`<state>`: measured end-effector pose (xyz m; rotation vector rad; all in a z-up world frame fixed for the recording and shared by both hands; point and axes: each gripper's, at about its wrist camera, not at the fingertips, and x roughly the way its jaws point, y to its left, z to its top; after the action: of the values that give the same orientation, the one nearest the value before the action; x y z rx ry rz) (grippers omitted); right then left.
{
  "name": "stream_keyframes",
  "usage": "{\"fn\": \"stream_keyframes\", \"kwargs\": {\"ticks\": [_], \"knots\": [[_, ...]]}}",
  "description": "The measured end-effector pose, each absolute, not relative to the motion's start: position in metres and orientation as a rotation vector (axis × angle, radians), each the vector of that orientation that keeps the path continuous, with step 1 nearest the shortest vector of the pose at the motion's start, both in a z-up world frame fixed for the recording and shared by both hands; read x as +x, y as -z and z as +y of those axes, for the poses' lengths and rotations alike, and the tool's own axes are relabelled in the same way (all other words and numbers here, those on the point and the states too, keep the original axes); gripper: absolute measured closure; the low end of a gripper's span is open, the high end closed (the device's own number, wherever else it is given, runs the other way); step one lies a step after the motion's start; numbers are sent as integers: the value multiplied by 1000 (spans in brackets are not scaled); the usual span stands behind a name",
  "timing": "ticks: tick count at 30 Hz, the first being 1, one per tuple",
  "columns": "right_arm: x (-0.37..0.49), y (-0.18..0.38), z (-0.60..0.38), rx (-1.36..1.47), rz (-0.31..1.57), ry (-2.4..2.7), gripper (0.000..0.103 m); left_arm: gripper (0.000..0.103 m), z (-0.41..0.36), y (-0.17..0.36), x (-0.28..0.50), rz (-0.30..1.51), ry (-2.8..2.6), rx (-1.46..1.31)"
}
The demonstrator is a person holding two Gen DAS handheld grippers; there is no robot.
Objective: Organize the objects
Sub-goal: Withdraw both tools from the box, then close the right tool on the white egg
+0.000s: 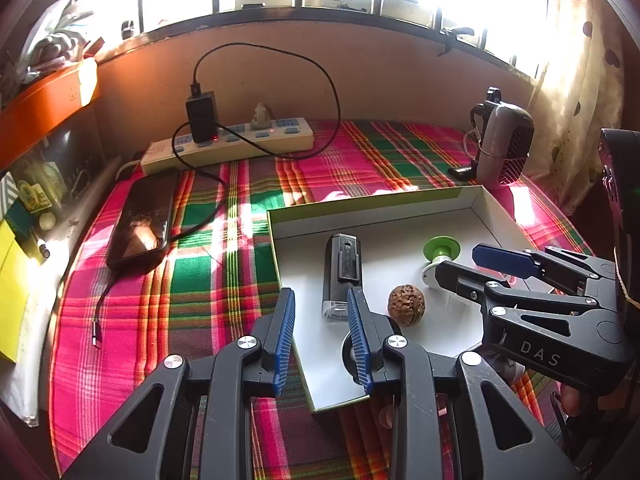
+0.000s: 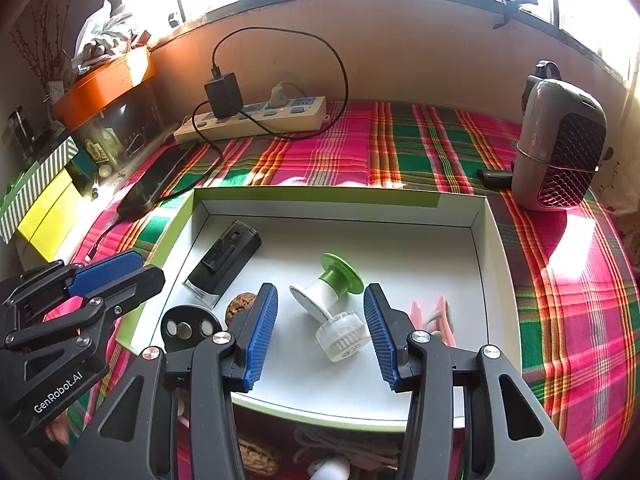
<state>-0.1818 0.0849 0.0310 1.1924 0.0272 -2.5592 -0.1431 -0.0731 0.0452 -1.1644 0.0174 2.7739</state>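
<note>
A shallow white tray (image 2: 494,264) with a green rim lies on the plaid-covered table (image 1: 208,280). Inside it the left wrist view shows a black device (image 1: 342,270), a walnut (image 1: 407,304) just beside it, and a green-capped spool (image 1: 439,254). Only the right wrist view shows the round black holder (image 2: 188,326) at the tray's near left, the clear ribbed cap (image 2: 343,334) beside the spool, and pink clips (image 2: 434,314). The left hand-held gripper (image 1: 322,330) hangs half-spread and empty over the tray's left rim; the right hand-held gripper (image 2: 320,330) stands wider, empty, above the spool.
</note>
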Motion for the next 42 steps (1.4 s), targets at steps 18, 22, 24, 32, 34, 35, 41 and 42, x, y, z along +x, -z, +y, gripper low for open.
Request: {"fn": "stream_keyframes", "kwargs": {"ticks": [18,22,24,32,34,35,41,42], "knots": [[-121,-48,100,1101,9,2637,57,78,-69,-55,-80,70,-2952,-1116],[-112,-44,100,1110,9,2625,57,78,-69,-52,-71,34,-2971,-1136],[-108,-42,99,1112,32,2626,57,78,-68,-52,-66,55,-2983,-1130],[-94,-36,99,1111,47,2617,56,78,-65,-53,-53,93,-3037,-1100],[-92,-35,98,1109,57,2619,56,78,-65,-51,-52,103,-3039,-1106],[-91,-33,97,1110,64,2619,56,78,-66,-50,-51,104,-3041,-1113],[-88,-25,93,1133,90,2596,56,78,-66,-44,-49,109,-3034,-1138],[-87,-24,93,1134,92,2594,56,78,-66,-42,-48,103,-3026,-1142]]}}
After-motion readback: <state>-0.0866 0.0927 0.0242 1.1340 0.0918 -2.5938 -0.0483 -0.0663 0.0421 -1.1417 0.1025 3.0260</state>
